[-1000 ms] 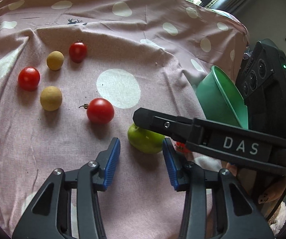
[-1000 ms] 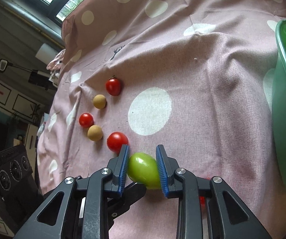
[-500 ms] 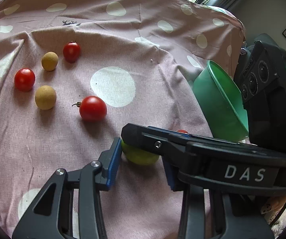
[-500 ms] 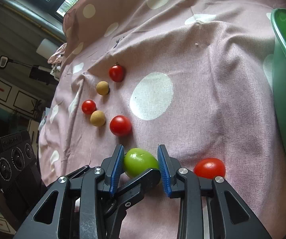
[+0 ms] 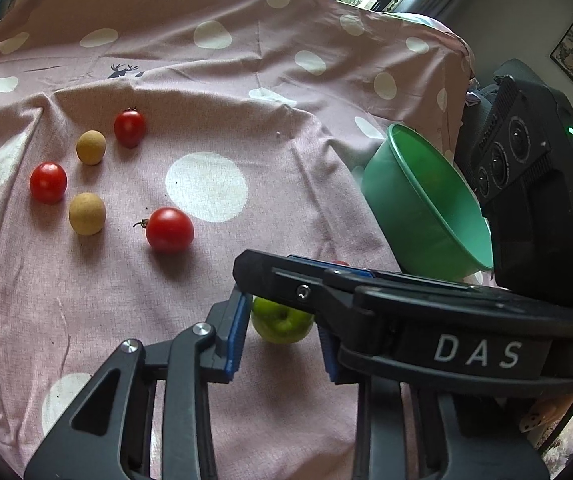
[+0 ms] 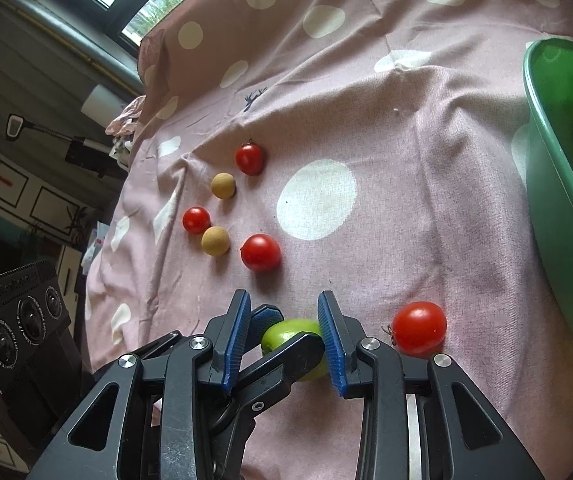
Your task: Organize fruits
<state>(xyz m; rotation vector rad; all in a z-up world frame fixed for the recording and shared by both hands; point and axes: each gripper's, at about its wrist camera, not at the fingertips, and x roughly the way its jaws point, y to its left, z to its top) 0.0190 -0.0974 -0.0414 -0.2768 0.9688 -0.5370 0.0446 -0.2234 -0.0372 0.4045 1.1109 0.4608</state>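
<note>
Green fruit lies on the pink spotted cloth near its front edge, between the parted fingers of both the left gripper and the right gripper, neither clamped. A red tomato sits just beside it, the green bowl at the cloth's right edge.

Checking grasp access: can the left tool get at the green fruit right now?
Probably not cleanly. The green fruit sits between the open left tool's pads, but the right tool crosses over it and straddles it too, so closing would likely hit the right tool.
</note>
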